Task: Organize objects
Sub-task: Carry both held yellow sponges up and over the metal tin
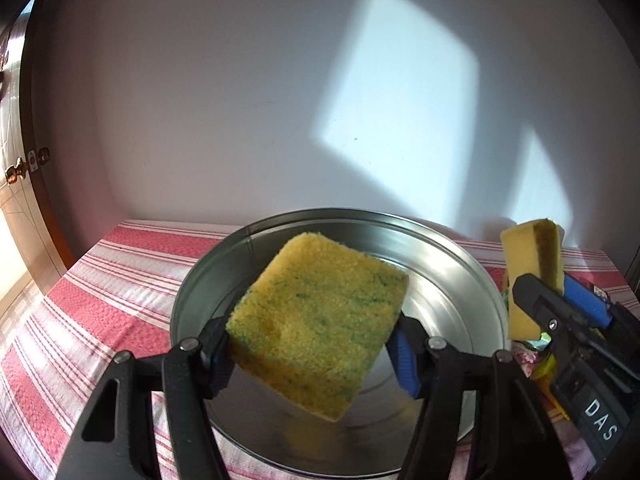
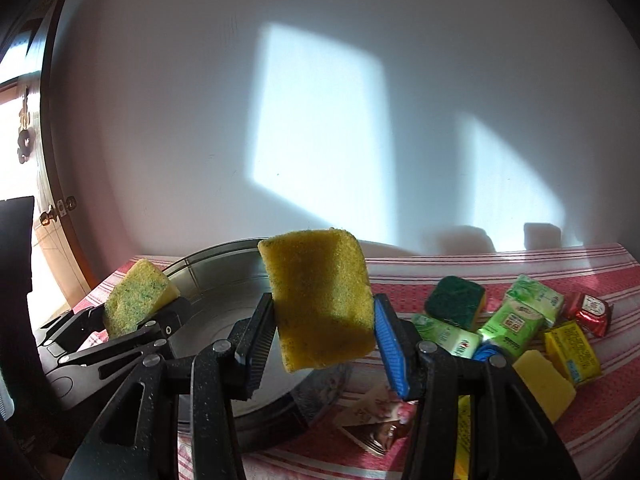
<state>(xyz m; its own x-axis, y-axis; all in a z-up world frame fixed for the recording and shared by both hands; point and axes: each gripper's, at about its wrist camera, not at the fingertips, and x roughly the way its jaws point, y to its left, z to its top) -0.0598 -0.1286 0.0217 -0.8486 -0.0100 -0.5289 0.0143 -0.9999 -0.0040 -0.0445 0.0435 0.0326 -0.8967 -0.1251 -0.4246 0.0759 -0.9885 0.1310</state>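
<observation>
Gripping a sponge [image 1: 320,324] each, left claw [image 1: 312,356] and right claw [image 2: 324,344] should lower into the pan [image 1: 460,280] ahead before releasing.

Both the left gripper [image 1: 312,354] and right gripper [image 2: 324,344] are speckled black plastic with silver rivets and ribbed blue jaws.

both wrist cameras look forward and slightly down, close above the shared metal pan [image 1: 460,280] by the wall [image 2: 200,100].
</observation>
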